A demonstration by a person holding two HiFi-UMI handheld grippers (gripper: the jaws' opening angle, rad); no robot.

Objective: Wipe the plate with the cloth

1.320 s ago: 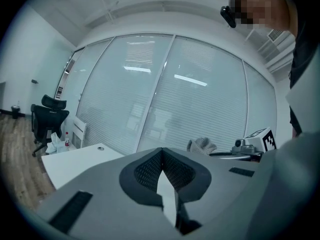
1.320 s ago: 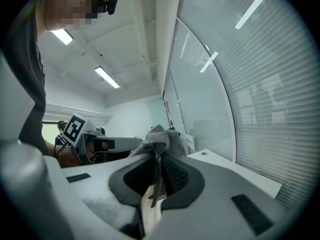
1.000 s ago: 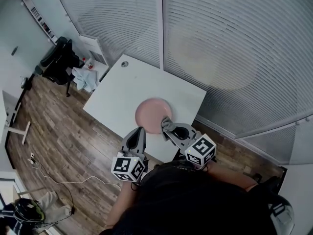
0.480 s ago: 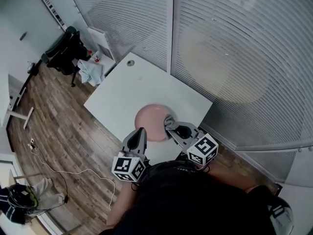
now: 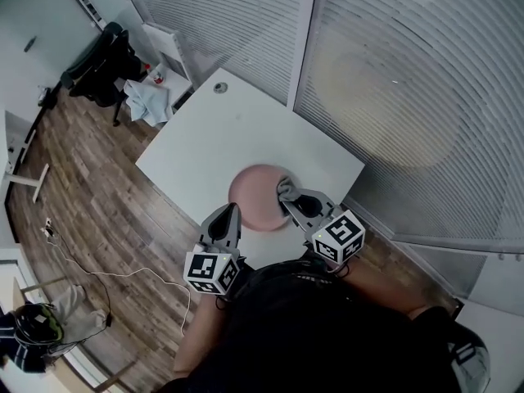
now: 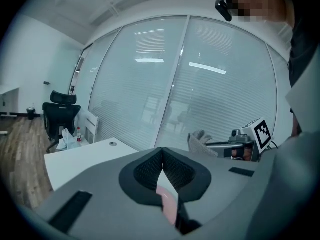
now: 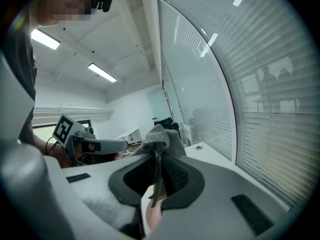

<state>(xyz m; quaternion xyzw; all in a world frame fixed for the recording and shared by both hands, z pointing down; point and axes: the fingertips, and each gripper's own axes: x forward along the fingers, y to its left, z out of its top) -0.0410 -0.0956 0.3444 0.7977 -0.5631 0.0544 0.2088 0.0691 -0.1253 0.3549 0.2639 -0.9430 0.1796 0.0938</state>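
Note:
A pink plate lies on the white table near its front edge. My right gripper is shut on a grey cloth, which bunches above the jaws at the plate's right rim. In the right gripper view the cloth stands up from the shut jaws, with the plate below. My left gripper is shut and holds nothing, its tip at the plate's near-left edge. In the left gripper view a sliver of plate shows under the jaws. Whether either gripper touches the plate is not visible.
A grommet hole sits at the table's far corner. Glass walls with blinds run behind and to the right. A black office chair and a small white side table with a rag stand at far left. A cable lies on the wooden floor.
Both grippers have moved forward and down toward the plate. The cloth in the right gripper has moved up along the plate's right rim. Both stay shut.

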